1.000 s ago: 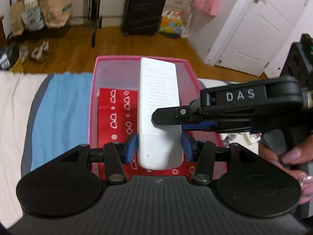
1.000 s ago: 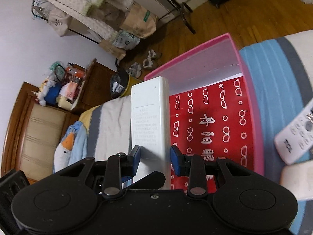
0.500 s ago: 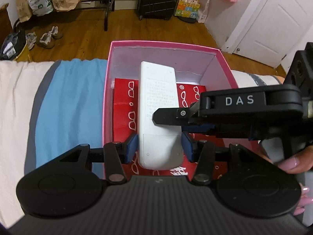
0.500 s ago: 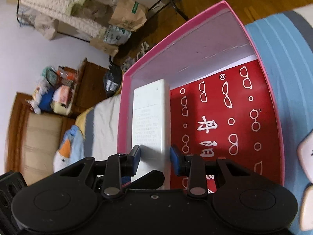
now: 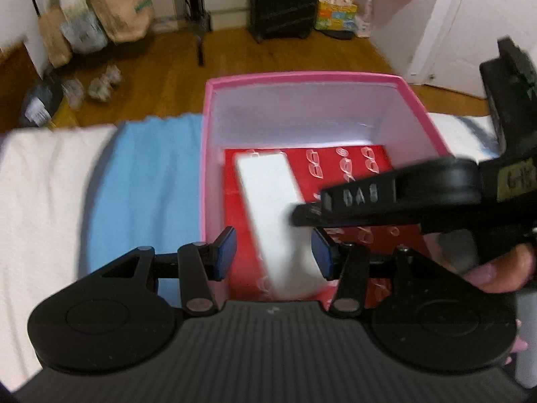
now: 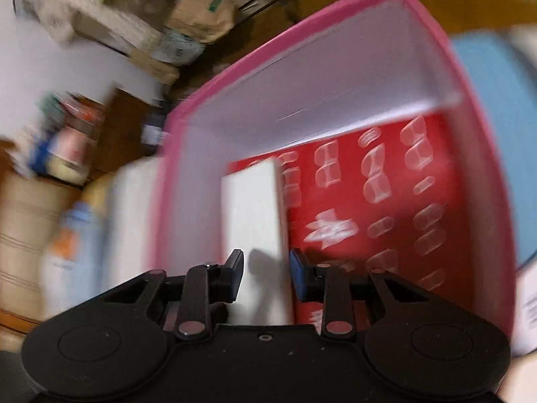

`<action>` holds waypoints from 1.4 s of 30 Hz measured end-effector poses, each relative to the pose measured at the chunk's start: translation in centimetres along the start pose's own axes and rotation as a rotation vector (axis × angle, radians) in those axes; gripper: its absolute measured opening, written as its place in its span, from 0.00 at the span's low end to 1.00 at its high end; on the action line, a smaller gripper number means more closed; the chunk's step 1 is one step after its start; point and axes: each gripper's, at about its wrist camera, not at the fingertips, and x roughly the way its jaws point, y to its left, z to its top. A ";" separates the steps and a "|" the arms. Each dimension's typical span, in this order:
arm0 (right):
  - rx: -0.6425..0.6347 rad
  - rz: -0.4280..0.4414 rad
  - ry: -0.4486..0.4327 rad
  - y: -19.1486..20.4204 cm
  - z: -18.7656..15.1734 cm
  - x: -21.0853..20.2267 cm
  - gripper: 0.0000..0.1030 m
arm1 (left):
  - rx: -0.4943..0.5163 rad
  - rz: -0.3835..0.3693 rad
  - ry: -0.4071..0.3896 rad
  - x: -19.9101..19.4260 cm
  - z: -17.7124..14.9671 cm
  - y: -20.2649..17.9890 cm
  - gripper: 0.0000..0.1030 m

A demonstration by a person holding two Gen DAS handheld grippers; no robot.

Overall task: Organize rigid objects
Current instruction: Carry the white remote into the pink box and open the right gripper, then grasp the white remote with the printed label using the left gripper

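A white remote control (image 5: 275, 215) lies face down inside the pink box (image 5: 302, 79), on the red glasses-patterned bottom (image 5: 355, 164). It also shows in the right wrist view (image 6: 255, 235), beside the box's left wall (image 6: 188, 181). My left gripper (image 5: 273, 252) is open, its blue pads apart from the remote's sides. My right gripper (image 6: 265, 273) is open around the remote's near end; it crosses the left wrist view from the right (image 5: 369, 201). Both views are blurred.
The box sits on a bed with a blue and white striped cover (image 5: 144, 194). Another white object (image 6: 527, 305) lies at the right edge outside the box. Wooden floor, bags (image 5: 120, 10) and a dark suitcase (image 5: 285, 0) lie beyond.
Both grippers have opened and let go of the remote, which now lies lower on the box bottom. Both cameras have moved down toward the box.
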 end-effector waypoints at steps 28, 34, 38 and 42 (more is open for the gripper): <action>-0.219 -0.098 -0.222 -6.9 -11.0 -27.1 0.43 | 0.219 -0.250 -0.120 -13.6 -3.6 -15.3 0.52; -0.105 -0.124 -0.203 -12.5 -12.0 -27.1 0.43 | 0.238 -0.289 -0.019 -10.6 -3.1 -20.8 0.53; 0.083 -0.120 -0.173 -17.6 -12.5 -25.7 0.43 | 0.257 -0.303 0.055 -8.0 -3.8 -22.6 0.53; 0.226 -0.113 -0.128 -20.9 -12.6 -23.5 0.43 | 0.258 -0.294 0.125 -4.3 -3.5 -23.8 0.51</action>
